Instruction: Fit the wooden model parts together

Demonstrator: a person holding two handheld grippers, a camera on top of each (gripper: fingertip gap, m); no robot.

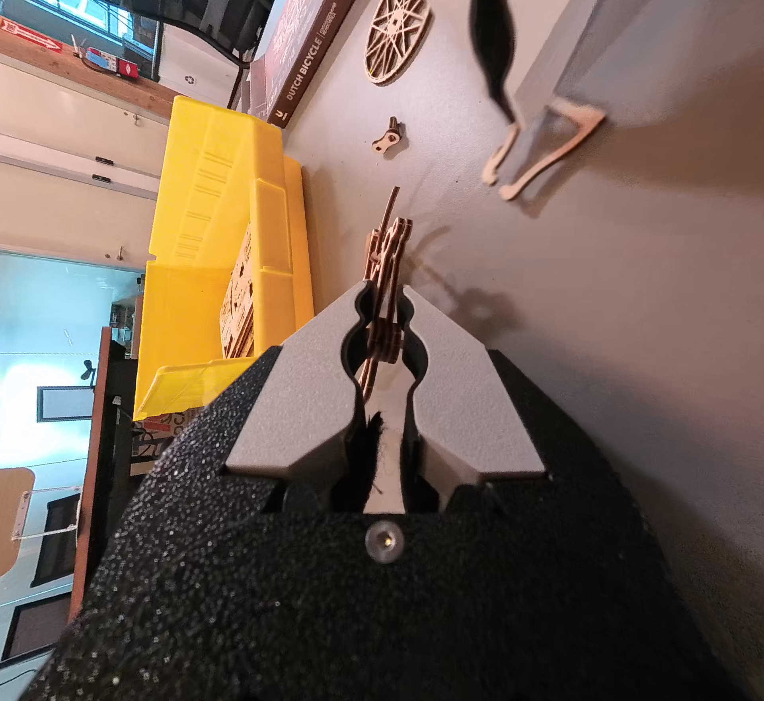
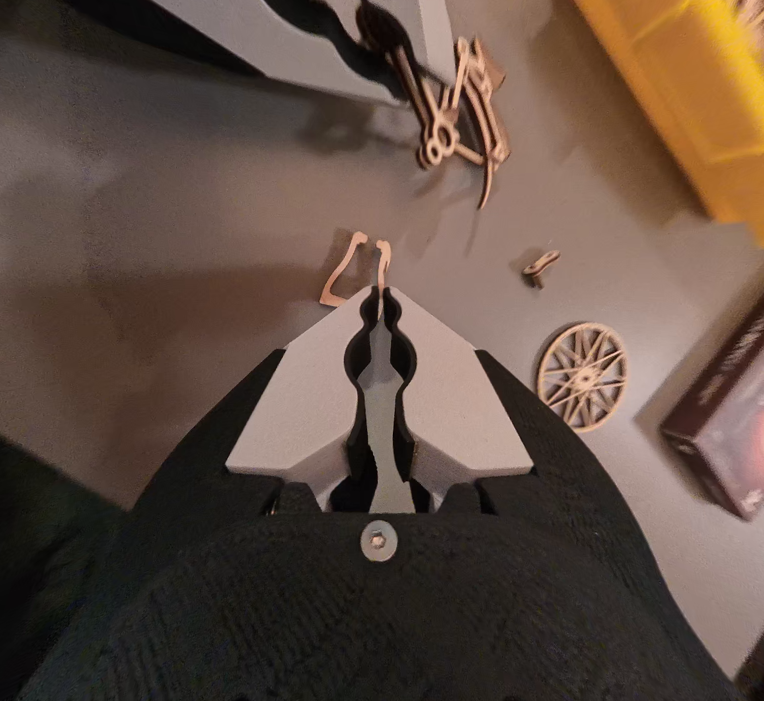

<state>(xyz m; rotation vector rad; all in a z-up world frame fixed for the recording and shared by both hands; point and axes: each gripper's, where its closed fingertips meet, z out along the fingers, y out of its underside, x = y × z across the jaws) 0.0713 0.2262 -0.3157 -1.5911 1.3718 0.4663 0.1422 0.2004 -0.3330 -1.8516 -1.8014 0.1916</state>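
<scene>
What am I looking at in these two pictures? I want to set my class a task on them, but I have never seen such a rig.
A person holds two hand-held grippers, each with a camera looking along its grey fingers. In the left wrist view, the left gripper clamps a partly built wooden bicycle frame. In the right wrist view, the right gripper pinches a thin curved wooden loop piece. On the grey table lie a round spoked wooden wheel, a small wooden crank piece, a dark brown cardboard box and a yellow plastic bin holding wooden sheets.
</scene>
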